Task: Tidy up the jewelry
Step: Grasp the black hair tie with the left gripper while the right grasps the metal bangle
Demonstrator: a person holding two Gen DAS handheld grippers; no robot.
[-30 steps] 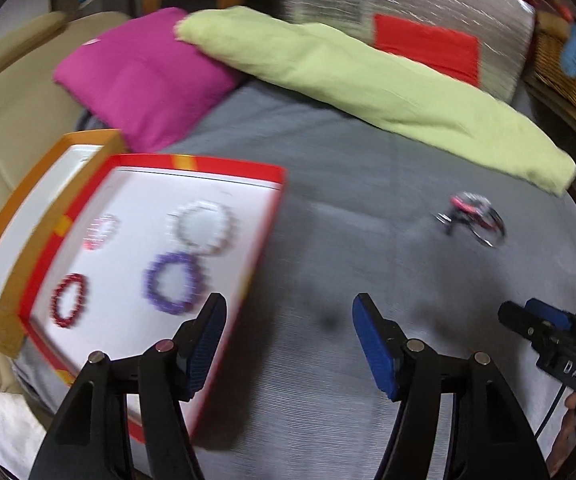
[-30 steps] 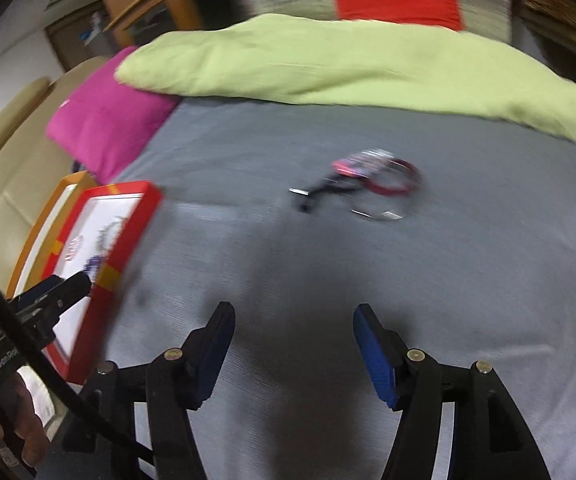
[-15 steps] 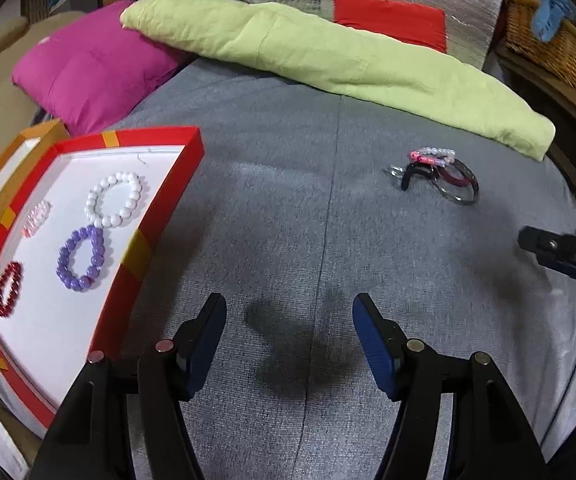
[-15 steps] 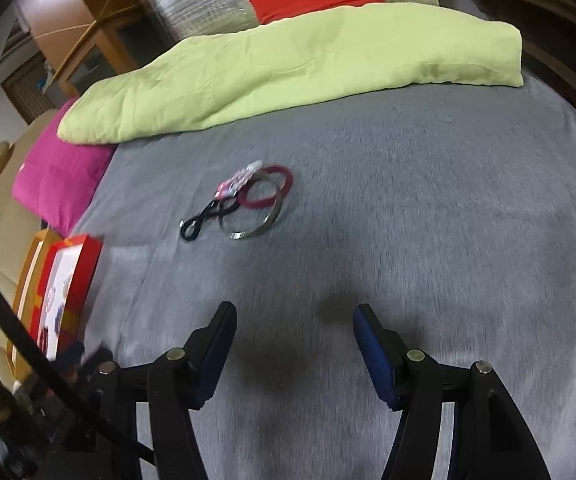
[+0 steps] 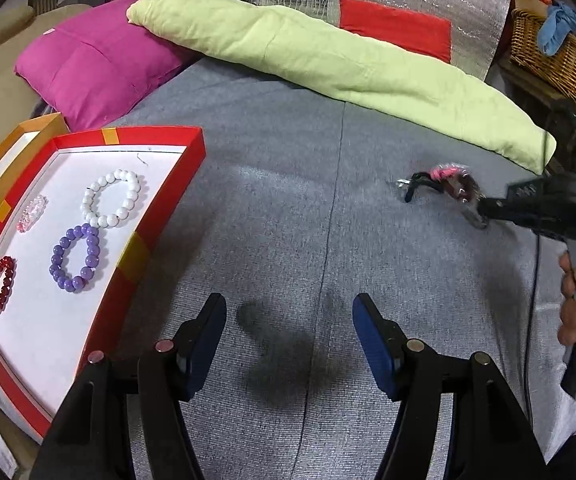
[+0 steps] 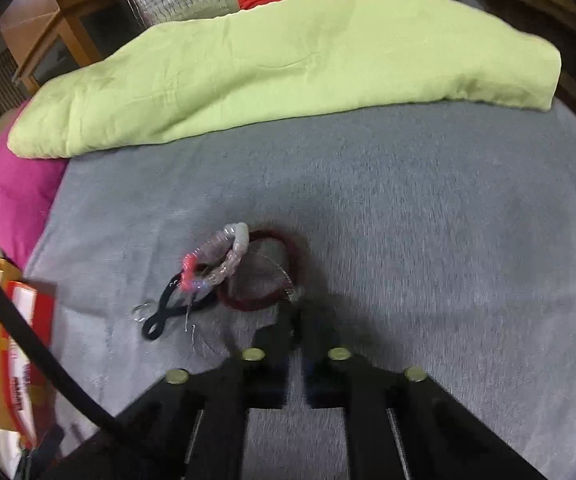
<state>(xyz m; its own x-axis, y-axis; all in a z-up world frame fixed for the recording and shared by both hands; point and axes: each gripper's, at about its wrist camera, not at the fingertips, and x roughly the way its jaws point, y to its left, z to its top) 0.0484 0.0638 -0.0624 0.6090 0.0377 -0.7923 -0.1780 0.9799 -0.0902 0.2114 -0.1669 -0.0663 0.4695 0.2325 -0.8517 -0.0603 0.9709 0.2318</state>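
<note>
A small pile of bangles and bracelets [image 6: 239, 276] lies on the grey bed cover [image 6: 408, 220]: a dark red bangle [image 6: 296, 260], a thin silver bangle [image 6: 283, 276], a pink-and-clear bracelet [image 6: 223, 256] and a black loop [image 6: 163, 316]. My right gripper [image 6: 298, 320] is shut at the pile's near edge, its tips on the silver bangle's rim; it also shows in the left wrist view [image 5: 484, 212]. My left gripper [image 5: 288, 344] is open and empty above the cover. A red-rimmed white tray [image 5: 159, 216] at left holds white [image 5: 111, 200], purple [image 5: 75, 256], red [image 5: 1, 284] and pink [image 5: 31, 212] bead bracelets.
A long lime-green pillow [image 5: 328, 60] and a magenta cushion [image 5: 91, 60] line the far side of the bed. A wicker basket [image 5: 560, 52] stands at the far right. An orange-rimmed box [image 5: 11, 140] lies under the tray.
My right gripper has moved forward to the bangle pile and closed from open. My left gripper has shifted slightly and stays open.
</note>
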